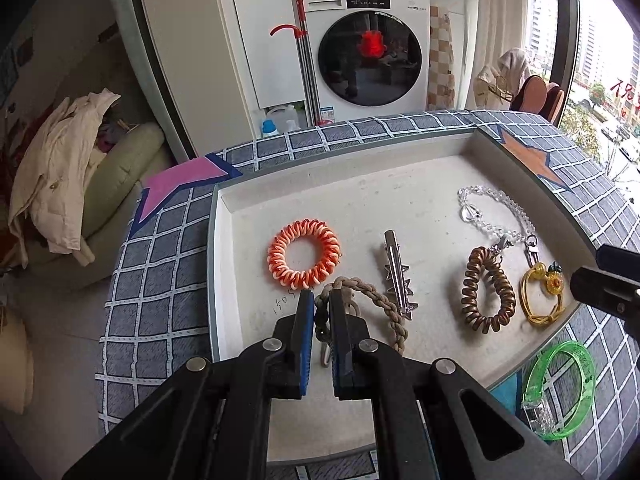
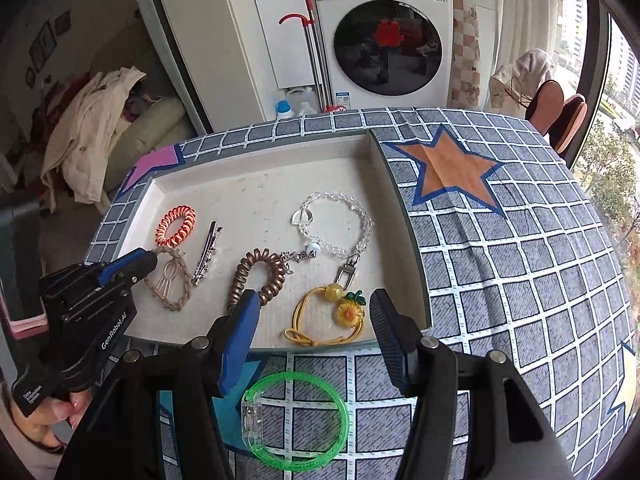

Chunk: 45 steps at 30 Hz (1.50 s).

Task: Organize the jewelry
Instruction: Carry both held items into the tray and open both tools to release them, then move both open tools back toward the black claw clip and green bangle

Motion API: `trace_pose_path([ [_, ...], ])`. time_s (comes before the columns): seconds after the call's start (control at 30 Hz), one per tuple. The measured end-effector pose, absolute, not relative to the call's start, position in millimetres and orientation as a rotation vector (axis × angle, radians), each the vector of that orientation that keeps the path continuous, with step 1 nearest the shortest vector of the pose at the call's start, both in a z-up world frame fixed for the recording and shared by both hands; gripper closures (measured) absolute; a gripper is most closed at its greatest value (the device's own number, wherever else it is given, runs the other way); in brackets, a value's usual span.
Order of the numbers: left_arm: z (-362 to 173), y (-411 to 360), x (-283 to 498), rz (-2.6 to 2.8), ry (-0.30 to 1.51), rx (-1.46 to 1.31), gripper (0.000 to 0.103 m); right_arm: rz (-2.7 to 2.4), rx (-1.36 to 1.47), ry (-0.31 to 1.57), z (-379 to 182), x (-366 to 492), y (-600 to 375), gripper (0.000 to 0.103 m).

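Tray: a shallow white tray point(image 2: 400, 216) lies on the table, its long side toward the cameras
Tray, left part: an orange spiral hair tie point(image 1: 304, 251), a silver hair clip with stars point(image 1: 398, 276) just beside it, and a braided beige hair tie point(image 1: 372, 308) in front of them
Tray, middle and right part: a brown spiral hair tie point(image 2: 260, 276); behind it a clear bead bracelet point(image 2: 340, 220) with a metal clasp; in front a yellow hair tie with a sunflower charm point(image 2: 340, 316)
Outside the tray: a green transparent bangle point(image 2: 296, 420) lies on the cloth, just in front of the tray's near edge
Left gripper point(image 1: 322, 300): jaws narrow, closed on the braided beige hair tie, which rests on the tray floor
Right gripper point(image 2: 314, 312): jaws wide, nothing between the pads; the yellow hair tie with a sunflower charm lies in the tray beyond them, the bangle under them
Surface: a grey checked tablecloth point(image 2: 500, 280) with an orange star and a pink star
Room: a white washing machine point(image 2: 384, 36), a red-handled mop point(image 2: 312, 52) beside it, bottles on the floor, a beige jacket point(image 1: 56, 172) on a sofa, a window at right
Writing: "Panasonic" on the washing machine; "GenRobot.AI" on the left gripper; handwritten digits on the tray floor, about "1505", partly hidden
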<state>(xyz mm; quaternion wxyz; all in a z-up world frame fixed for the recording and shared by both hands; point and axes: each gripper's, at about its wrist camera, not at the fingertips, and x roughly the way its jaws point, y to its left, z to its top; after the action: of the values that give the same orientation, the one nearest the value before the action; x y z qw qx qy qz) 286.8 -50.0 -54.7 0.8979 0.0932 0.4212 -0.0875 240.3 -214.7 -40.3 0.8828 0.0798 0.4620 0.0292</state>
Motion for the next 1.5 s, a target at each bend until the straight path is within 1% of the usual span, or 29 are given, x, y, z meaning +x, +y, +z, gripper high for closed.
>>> trace_pose_path([
  [0.1, -51.2, -49.6, 285.9, -0.193, 0.864, 0.181, 0.076, 0.07, 0.193, 0.962, -41.1, 233.8, -217.3, 0.042],
  [0.13, -49.8, -49.3, 285.6, -0.194, 0.861, 0.178, 0.054, 0.073, 0.197, 0.959, -41.0, 231.3, -217.5, 0.042],
  [0.2, -46.2, -48.0, 283.8, -0.186, 0.845, 0.167, 0.0, 0.081, 0.197, 0.958, -40.7, 227.1, -217.0, 0.042],
  [0.27, -36.3, -45.7, 276.3, -0.172, 0.783, 0.163, 0.0, 0.09, 0.197, 0.957, -40.6, 223.0, -216.8, 0.042],
  [0.37, -26.6, -46.3, 273.9, -0.185, 0.789, 0.166, 0.0, 0.095, 0.199, 0.955, -42.2, 217.3, -217.6, 0.04],
  [0.4, -21.6, -45.8, 270.7, -0.182, 0.777, 0.168, 0.0, 0.096, 0.206, 0.953, -42.9, 214.9, -218.6, 0.036],
  [0.43, -18.1, -44.5, 268.0, -0.184, 0.768, 0.168, 0.0, 0.098, 0.218, 0.95, -43.5, 212.5, -220.4, 0.028],
  [0.5, -13.4, -42.9, 261.7, -0.186, 0.759, 0.169, 0.0, 0.106, 0.247, 0.938, -43.5, 206.7, -224.7, 0.018],
  [0.57, -9.4, -39.6, 252.5, -0.183, 0.758, 0.17, 0.0, 0.112, 0.263, 0.923, -42.7, 200.6, -228.3, 0.018],
  [0.6, -9.3, -38.1, 248.4, -0.182, 0.758, 0.168, 0.0, 0.112, 0.268, 0.912, -42.3, 196.5, -230.5, 0.014],
  [0.63, -7.2, -34.7, 241.6, -0.182, 0.759, 0.167, 0.0, 0.108, 0.273, 0.9, -41.9, 192.1, -232.7, 0.004],
  [0.67, -8.8, -32.9, 237.1, -0.184, 0.759, 0.166, 0.0, 0.106, 0.275, 0.888, -41.3, 187.6, -234.7, 0.001],
  [0.77, -9.1, -24.4, 217.0, -0.185, 0.763, 0.161, 0.0, 0.111, 0.285, 0.886, -41.7, 176.5, -239.9, 0.0],
  [0.9, -16.7, -21.3, 191.3, -0.203, 0.781, 0.158, 0.0, 0.104, 0.278, 0.949, -47.0, 164.9, -241.5, 0.0],
  [1.2, -39.0, -25.5, 124.3, -0.335, 0.87, 0.149, 0.0, 0.094, 0.288, 1.022, -65.0, 130.8, -248.1, 0.0],
  [1.5, -36.8, -25.5, 69.2, -0.464, 0.873, 0.089, 0.0, 0.071, 0.289, 1.052, -76.3, 103.1, -248.2, 0.0],
])
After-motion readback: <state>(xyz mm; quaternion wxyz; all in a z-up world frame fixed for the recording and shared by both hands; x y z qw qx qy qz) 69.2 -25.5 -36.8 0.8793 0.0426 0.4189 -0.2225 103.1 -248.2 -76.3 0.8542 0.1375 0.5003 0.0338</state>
